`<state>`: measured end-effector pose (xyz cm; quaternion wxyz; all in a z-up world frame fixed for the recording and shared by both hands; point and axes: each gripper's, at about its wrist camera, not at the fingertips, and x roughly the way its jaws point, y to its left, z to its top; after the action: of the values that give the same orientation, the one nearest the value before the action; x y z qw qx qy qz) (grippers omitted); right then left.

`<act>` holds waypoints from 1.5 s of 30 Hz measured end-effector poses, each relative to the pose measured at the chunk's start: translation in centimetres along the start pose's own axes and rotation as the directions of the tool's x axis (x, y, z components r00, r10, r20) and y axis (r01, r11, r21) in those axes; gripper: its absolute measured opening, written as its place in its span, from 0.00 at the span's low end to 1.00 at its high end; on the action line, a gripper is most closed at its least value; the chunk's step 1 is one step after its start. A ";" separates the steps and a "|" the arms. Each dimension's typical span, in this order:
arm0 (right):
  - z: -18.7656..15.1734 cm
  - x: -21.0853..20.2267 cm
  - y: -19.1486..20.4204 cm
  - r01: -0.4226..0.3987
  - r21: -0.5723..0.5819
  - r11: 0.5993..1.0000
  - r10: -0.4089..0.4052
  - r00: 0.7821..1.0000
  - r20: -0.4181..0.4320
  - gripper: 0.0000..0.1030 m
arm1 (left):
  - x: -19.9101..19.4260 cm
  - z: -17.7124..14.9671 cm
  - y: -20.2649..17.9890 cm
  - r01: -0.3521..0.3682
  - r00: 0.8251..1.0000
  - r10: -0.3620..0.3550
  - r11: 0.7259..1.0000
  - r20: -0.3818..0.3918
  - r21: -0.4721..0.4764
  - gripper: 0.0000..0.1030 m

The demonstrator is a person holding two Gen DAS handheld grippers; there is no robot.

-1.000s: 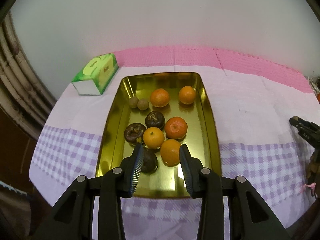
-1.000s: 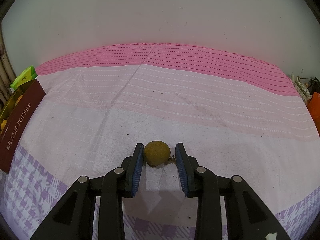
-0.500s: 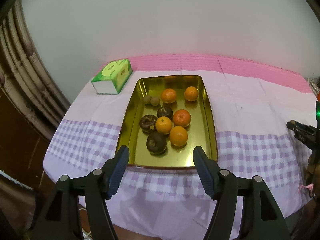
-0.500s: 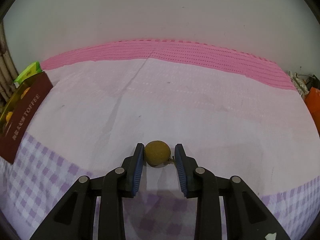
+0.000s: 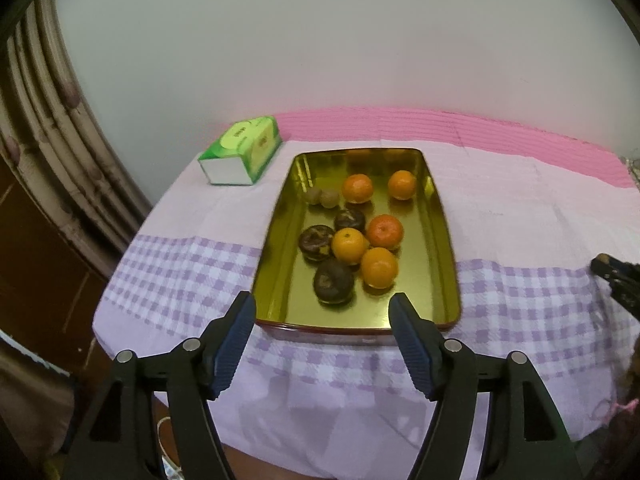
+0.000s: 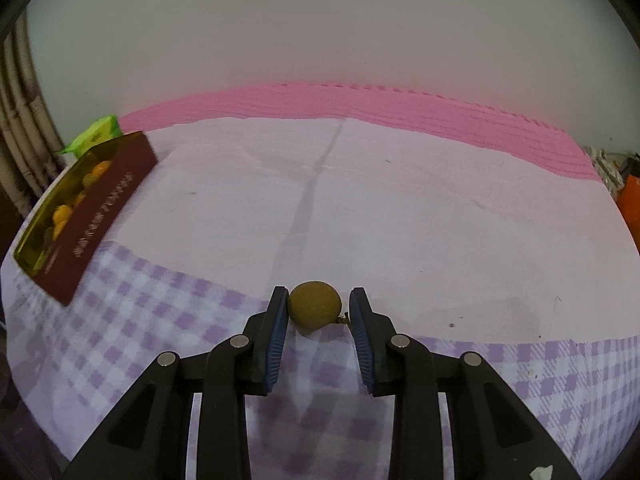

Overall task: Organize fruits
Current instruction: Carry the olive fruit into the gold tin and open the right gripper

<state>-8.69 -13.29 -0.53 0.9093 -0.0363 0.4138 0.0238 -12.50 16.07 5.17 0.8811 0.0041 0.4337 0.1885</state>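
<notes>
A small round brown fruit [image 6: 315,306] sits gripped between the blue pads of the right tongs [image 6: 318,310], held just above the checked purple cloth of the table [image 6: 400,220]. Off to the left stands the gold tray [image 5: 442,256], holding five oranges [image 5: 379,267], three dark purple fruits [image 5: 333,280] and two small brown ones [image 5: 328,198]. The left tongs [image 5: 322,320] hang over the tray's near rim, their jaws having just spread wide with nothing between them. A green tissue box [image 5: 244,150] lies beyond the tray's far left corner.
</notes>
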 end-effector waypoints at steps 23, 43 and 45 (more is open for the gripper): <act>4.0 -3.7 11.5 -0.177 -0.181 0.967 0.188 0.981 0.047 0.28 | 0.2 0.0 0.3 -0.001 1.000 0.001 1.000 0.020 0.000 0.72; 9.1 1.0 23.9 -0.347 -0.285 0.894 0.348 0.936 -0.051 0.28 | 1.3 0.5 2.5 0.046 0.998 -0.049 0.996 -0.030 -0.080 0.72; 9.1 1.7 24.0 -0.350 -0.276 0.895 0.346 0.936 -0.063 0.28 | 1.5 0.6 2.7 0.045 0.998 -0.048 0.995 -0.035 -0.084 0.72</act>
<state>-2.45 11.44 3.03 0.8733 -0.0913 0.4114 0.2444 -12.15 19.12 4.86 0.8766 -0.0461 0.4416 0.1856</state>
